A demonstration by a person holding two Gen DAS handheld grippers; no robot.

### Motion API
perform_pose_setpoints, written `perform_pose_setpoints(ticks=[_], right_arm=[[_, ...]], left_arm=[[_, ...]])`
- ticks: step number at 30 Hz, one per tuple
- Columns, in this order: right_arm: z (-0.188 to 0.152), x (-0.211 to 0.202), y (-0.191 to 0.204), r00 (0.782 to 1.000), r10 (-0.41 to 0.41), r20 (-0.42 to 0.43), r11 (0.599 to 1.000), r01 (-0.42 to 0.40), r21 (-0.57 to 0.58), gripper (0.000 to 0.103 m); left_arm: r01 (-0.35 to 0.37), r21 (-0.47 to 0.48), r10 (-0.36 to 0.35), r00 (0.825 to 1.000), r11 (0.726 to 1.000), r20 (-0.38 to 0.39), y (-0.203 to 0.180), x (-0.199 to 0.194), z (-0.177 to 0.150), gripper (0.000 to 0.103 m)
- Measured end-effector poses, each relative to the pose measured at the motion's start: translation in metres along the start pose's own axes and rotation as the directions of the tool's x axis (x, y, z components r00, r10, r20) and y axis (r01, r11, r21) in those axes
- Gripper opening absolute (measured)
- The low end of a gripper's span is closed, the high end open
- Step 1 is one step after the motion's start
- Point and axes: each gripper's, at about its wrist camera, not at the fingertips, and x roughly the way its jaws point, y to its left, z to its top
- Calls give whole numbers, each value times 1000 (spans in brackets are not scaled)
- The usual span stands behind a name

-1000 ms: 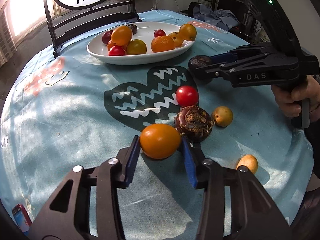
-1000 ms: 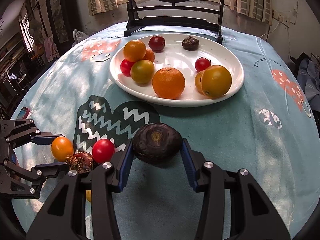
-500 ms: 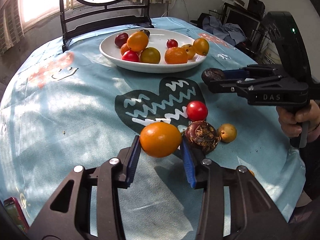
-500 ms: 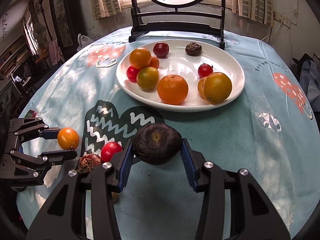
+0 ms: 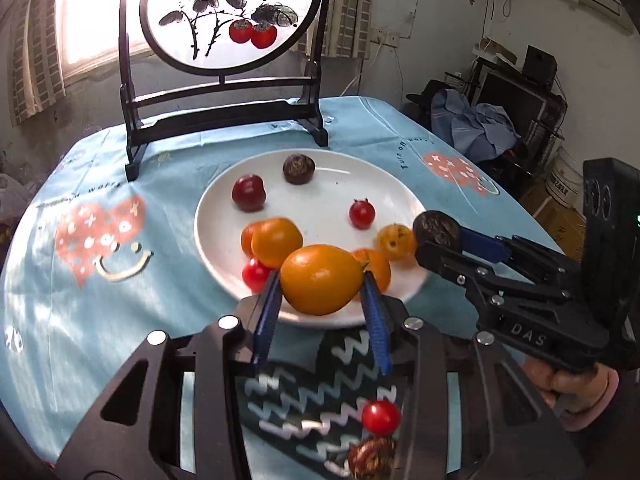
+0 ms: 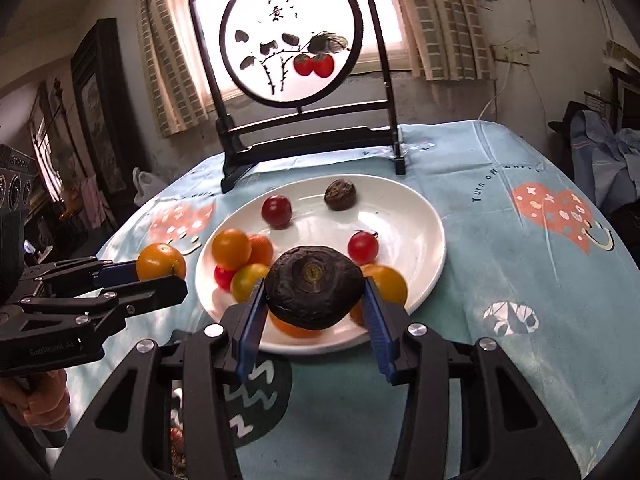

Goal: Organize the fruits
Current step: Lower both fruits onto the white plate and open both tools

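Step in hand, as judged: set both held fruits onto white plate (image 5: pixel 404 196). Lower each over a bare patch — rear centre looks free — and part fingers only once fruit touches, else a roll into neighbours likely. Left gripper (image 5: pixel 320 300) clamped on orange tomato (image 5: pixel 320 280), level, at near rim. Right gripper (image 6: pixel 314 306) clamped on dark wrinkled fruit (image 6: pixel 314 286), above near rim. Cherry tomato (image 5: pixel 380 417) left on worktop (image 5: pixel 60 320)

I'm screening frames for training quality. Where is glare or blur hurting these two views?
Left wrist view: the window blows out at upper left, and the passion fruit near the bottom edge is smeared. Right wrist view: the backlit round screen is washed out, while the dark fruit between the jaws stays sharp.
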Motion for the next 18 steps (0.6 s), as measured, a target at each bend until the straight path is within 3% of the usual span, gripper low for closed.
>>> perform_pose_setpoints(ticks=[9, 10, 11, 12, 13, 15, 18], right_arm=[[23, 35, -28, 1000, 18, 3, 997, -18, 76, 48], [24, 36, -29, 1000, 21, -3, 997, -21, 80, 49], [25, 36, -31, 1000, 12, -8, 996, -11, 89, 51], [26, 33, -33, 1000, -3, -6, 995, 4, 104, 52], [28, 28, -34, 1000, 3, 0, 993, -3, 115, 52], [32, 16, -35, 999, 25, 23, 992, -28, 126, 52], [33, -1, -25, 997, 75, 15, 993, -76, 87, 52]], left_arm=[[-81, 45, 82, 996, 996, -34, -8, 50, 48, 42], [-88, 35, 90, 995, 995, -44, -7, 51, 50, 57], [-116, 24, 117, 992, 993, -43, -6, 50, 50, 65], [-144, 15, 144, 989, 989, -17, -5, 43, 51, 87], [-156, 9, 155, 988, 988, 24, -4, 34, 50, 94], [-173, 6, 172, 982, 985, 75, -3, 15, 48, 94], [-190, -4, 190, 978, 982, 88, -1, -12, 37, 98]])
